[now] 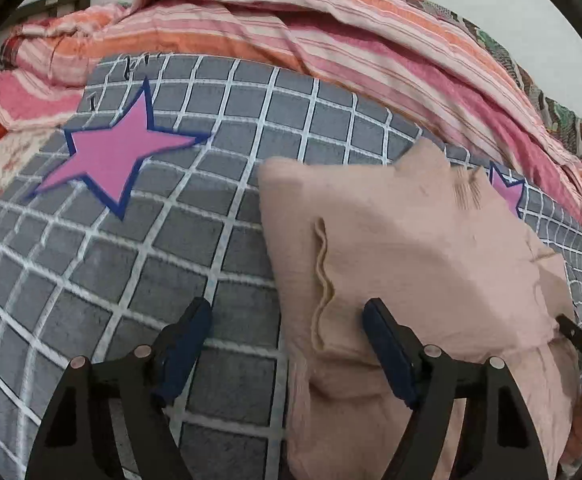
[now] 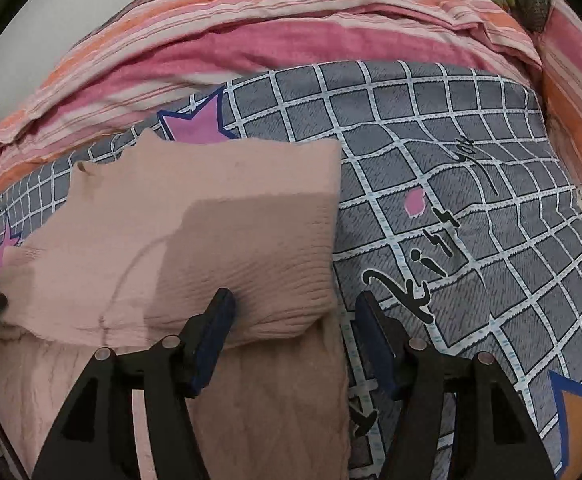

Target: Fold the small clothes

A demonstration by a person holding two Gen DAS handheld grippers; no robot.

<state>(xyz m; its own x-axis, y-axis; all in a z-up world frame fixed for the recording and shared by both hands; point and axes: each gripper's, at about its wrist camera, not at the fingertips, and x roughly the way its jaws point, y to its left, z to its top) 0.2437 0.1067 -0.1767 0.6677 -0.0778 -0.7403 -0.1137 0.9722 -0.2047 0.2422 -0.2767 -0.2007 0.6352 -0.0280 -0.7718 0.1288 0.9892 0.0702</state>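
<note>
Grey checked bedspread (image 1: 131, 272) largely hidden beneath folded pink garment (image 1: 431, 248).

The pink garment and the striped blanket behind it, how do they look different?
The pink garment is one plain dusty pink, while the striped blanket has pink, orange and white stripes. The garment lies folded flat on the grey checked sheet; the blanket is bunched in a rumpled heap along the sheet's far edge. The garment looks much smaller. Both are soft fabric on the bed.

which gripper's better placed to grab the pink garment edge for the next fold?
Probably right. The right gripper is open, straddling the pink garment's folded edge. The left gripper, also open, has one finger over cloth, the other over the grey checked blanket.
</note>
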